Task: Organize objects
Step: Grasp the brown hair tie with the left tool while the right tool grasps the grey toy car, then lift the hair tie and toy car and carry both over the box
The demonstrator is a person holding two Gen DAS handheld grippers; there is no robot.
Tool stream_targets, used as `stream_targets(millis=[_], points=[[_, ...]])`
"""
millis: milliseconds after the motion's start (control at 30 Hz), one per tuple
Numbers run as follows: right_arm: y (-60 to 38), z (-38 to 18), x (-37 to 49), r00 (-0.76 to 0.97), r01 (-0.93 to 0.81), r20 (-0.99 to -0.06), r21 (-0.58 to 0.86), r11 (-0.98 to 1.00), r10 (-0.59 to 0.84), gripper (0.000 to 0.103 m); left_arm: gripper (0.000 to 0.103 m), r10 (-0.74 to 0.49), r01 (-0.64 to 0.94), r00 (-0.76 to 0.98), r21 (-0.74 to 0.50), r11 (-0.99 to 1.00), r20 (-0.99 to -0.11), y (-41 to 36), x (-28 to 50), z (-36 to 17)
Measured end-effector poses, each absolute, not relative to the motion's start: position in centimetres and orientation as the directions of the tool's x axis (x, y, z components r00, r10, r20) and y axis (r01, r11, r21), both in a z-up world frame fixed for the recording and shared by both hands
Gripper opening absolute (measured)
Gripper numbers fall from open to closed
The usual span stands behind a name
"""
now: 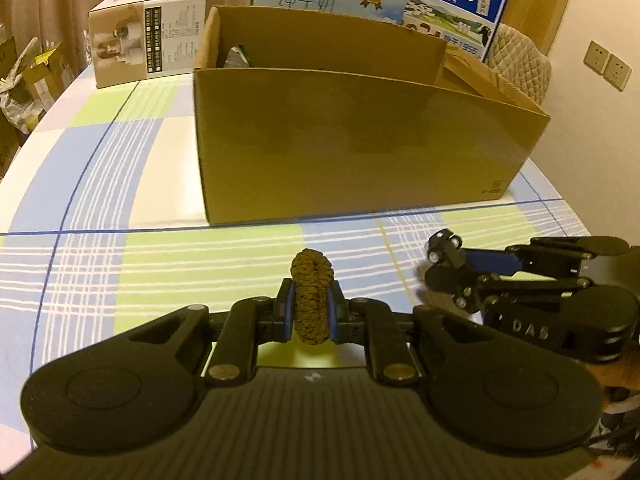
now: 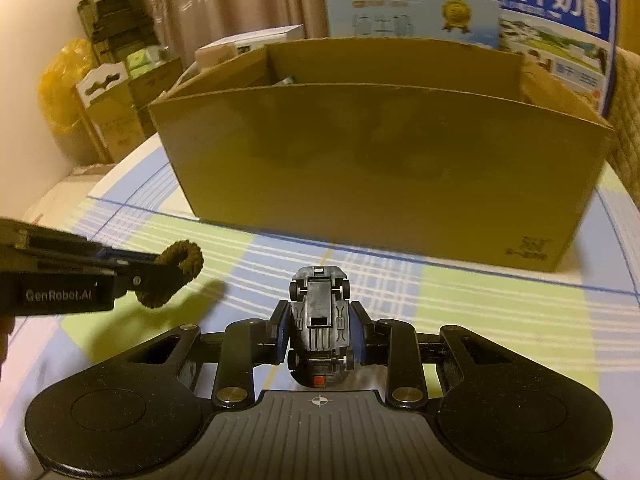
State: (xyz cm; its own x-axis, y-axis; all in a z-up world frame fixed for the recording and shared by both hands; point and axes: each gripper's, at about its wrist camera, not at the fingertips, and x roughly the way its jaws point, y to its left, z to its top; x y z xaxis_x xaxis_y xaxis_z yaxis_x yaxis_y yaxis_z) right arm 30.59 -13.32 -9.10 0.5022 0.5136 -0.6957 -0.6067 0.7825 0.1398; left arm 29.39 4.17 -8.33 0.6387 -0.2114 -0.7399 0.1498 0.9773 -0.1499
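1. Jaws of my left gripper point(image 1: 311, 312) pinch a brown scrunchie point(image 1: 313, 296) above the checked tablecloth point(image 1: 120, 184).
2. My right gripper point(image 2: 319, 334) clamps an upturned toy car point(image 2: 319, 320) before the cardboard box point(image 2: 380, 168).

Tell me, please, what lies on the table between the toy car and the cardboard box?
Nothing: in the right wrist view only bare checked tablecloth lies between the toy car and the box.
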Motion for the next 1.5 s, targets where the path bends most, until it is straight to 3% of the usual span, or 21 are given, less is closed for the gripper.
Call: stream_targets(millis=[633,1500], points=[[-18.2,-7.2,25.2,0.522,-0.553,-0.711,0.138,0.822,0.471,0.027,0.013,-0.253,0.169,0.631,-0.189,0.967,-0.733,1.6,24.1,-7.5],[-19.4,-7.3,25.2,0.521,-0.522,-0.722,0.152,0.839,0.455,0.027,0.012,-0.264,0.186,0.623,-0.188,0.964,-0.737,0.8,23.3,-7.4]])
